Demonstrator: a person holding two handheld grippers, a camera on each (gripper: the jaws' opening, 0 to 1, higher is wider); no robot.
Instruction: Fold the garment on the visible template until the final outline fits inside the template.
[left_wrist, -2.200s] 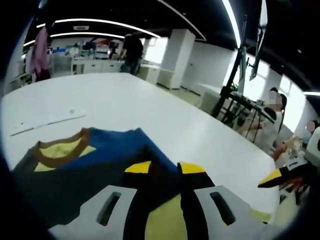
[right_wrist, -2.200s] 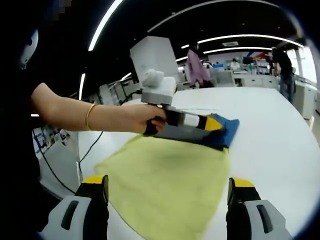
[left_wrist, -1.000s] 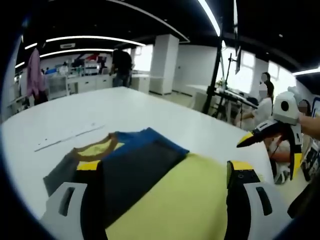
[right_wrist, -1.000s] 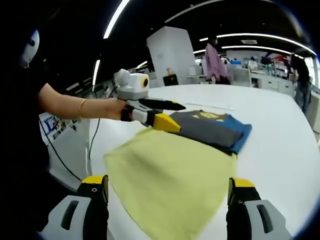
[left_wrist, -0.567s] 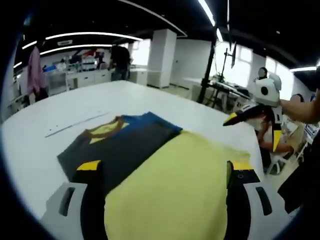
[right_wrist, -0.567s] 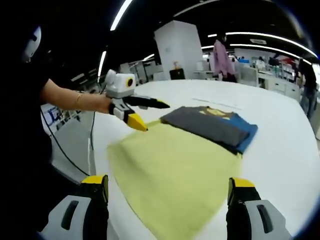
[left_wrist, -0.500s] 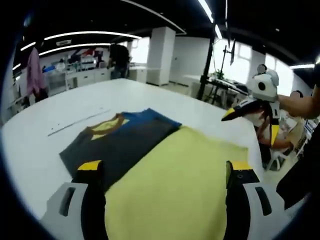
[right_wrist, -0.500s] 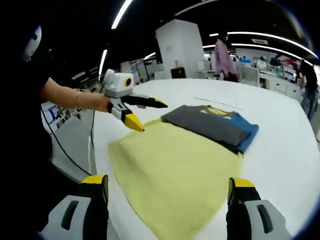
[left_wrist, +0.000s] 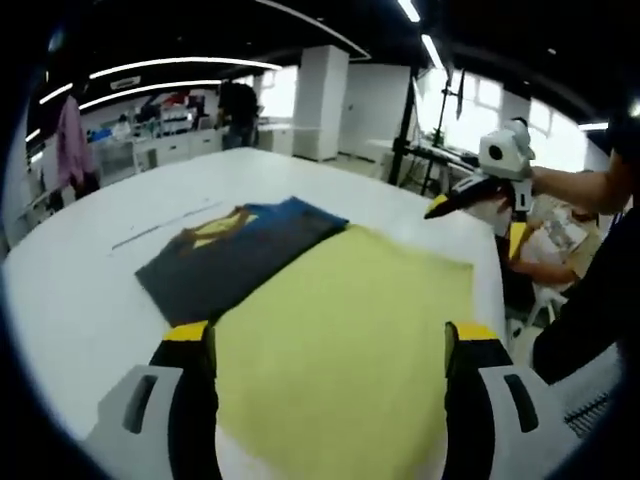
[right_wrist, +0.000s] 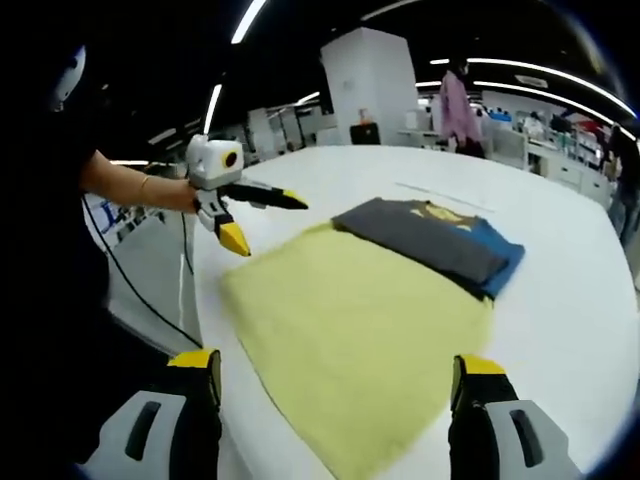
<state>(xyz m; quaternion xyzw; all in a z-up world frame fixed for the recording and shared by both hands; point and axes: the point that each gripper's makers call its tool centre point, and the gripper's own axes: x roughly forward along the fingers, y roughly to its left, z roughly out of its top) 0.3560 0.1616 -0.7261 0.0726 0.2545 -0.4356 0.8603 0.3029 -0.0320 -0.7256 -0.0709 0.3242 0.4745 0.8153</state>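
A folded garment (left_wrist: 240, 252), dark grey with a blue edge and a yellow neck patch, lies flat on the white table (left_wrist: 70, 290). It rests along the far edge of the yellow template cloth (left_wrist: 340, 330). My left gripper (left_wrist: 328, 345) hovers open over the near part of the template, holding nothing. The right gripper view shows the same garment (right_wrist: 430, 240) beyond the template (right_wrist: 350, 310), with my right gripper (right_wrist: 335, 375) open and holding nothing. The left gripper (right_wrist: 265, 222) is held in a hand at the left, jaws apart. The right gripper (left_wrist: 476, 224) appears at the right, also open.
A thin pale strip (left_wrist: 160, 222) lies on the table beyond the garment. The table's rounded edge (right_wrist: 200, 300) runs close to the template, with a cable (right_wrist: 150, 300) hanging beside it. People stand and sit further back among desks and pillars.
My left gripper was shut on the garment, then opened and let it go. Both grippers have drawn back, and the folded garment lies still.
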